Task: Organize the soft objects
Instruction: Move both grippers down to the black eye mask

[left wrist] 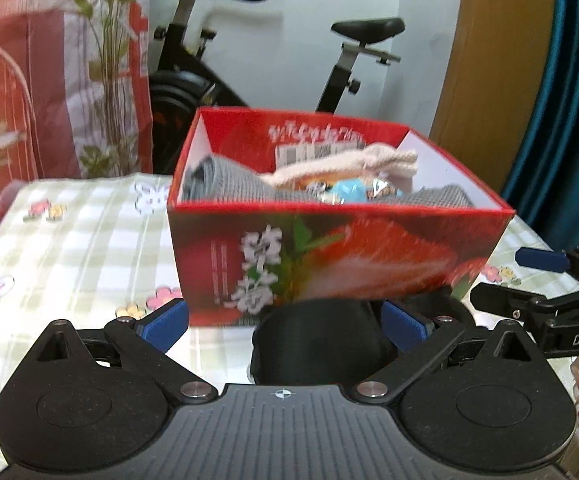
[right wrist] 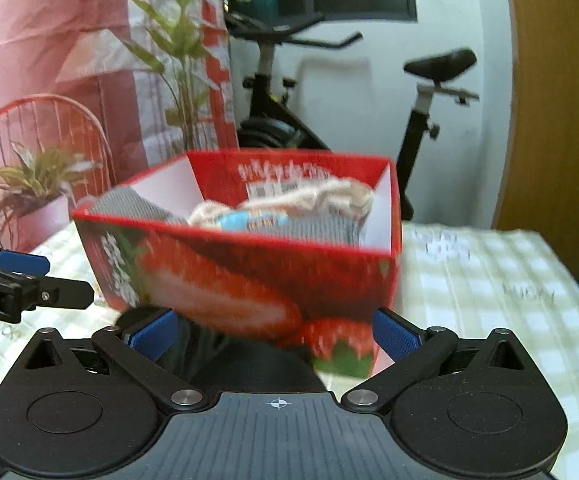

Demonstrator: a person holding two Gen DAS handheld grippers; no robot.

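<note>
Both grippers, left (left wrist: pixel 285 322) and right (right wrist: pixel 275 334), are standing spread before the box (left wrist: pixel 329 256) holding cloths (left wrist: pixel 229 184).

Each wrist camera looked forward, low and close over the checked tablecloth (left wrist: pixel 69 240), at the red strawberry box (left wrist: pixel 329 256). The left saw it nearly square-on, the right apparently more cornerwise, though blurred. Both shared the exercise bike (right wrist: pixel 429 92) behind.
</note>
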